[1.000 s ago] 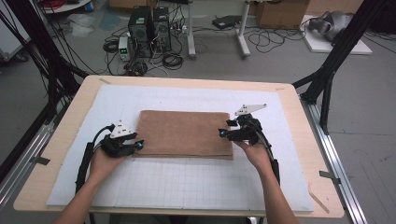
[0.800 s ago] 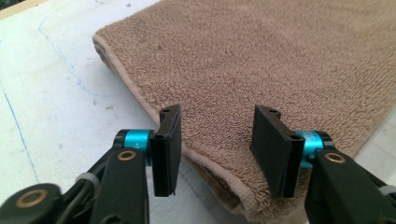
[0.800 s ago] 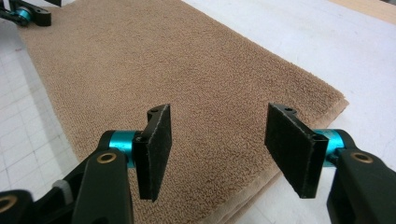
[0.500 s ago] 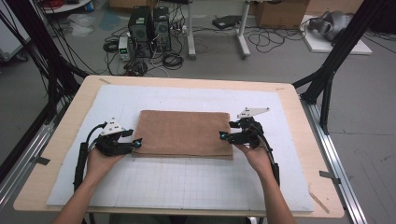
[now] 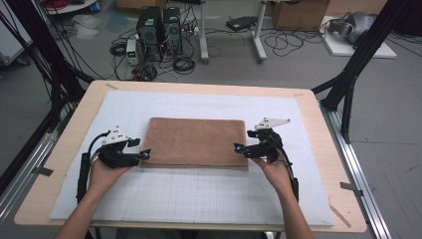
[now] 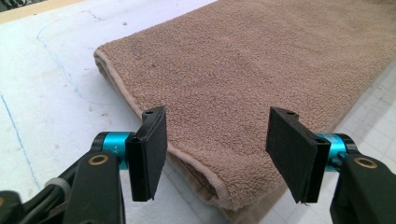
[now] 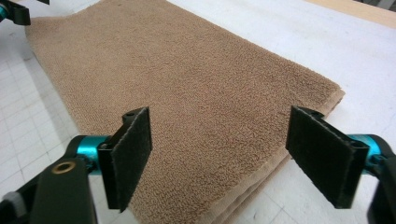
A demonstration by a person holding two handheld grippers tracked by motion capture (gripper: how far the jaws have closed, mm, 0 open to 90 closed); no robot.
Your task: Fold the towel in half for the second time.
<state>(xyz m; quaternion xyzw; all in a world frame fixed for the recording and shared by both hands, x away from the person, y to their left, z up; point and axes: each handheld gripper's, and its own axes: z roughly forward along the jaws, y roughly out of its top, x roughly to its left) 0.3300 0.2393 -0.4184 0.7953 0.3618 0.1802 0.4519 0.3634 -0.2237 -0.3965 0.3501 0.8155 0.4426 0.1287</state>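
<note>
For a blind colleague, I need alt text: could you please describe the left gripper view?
A folded brown towel lies flat on a white mat, its near corner between the two black jaws of the left gripper. The jaws stand open and have just been opening; the pads do not press the cloth.

towel (image 5: 196, 141) | brown terry | folded flat, layered | centre of white mat, edges squared
</note>
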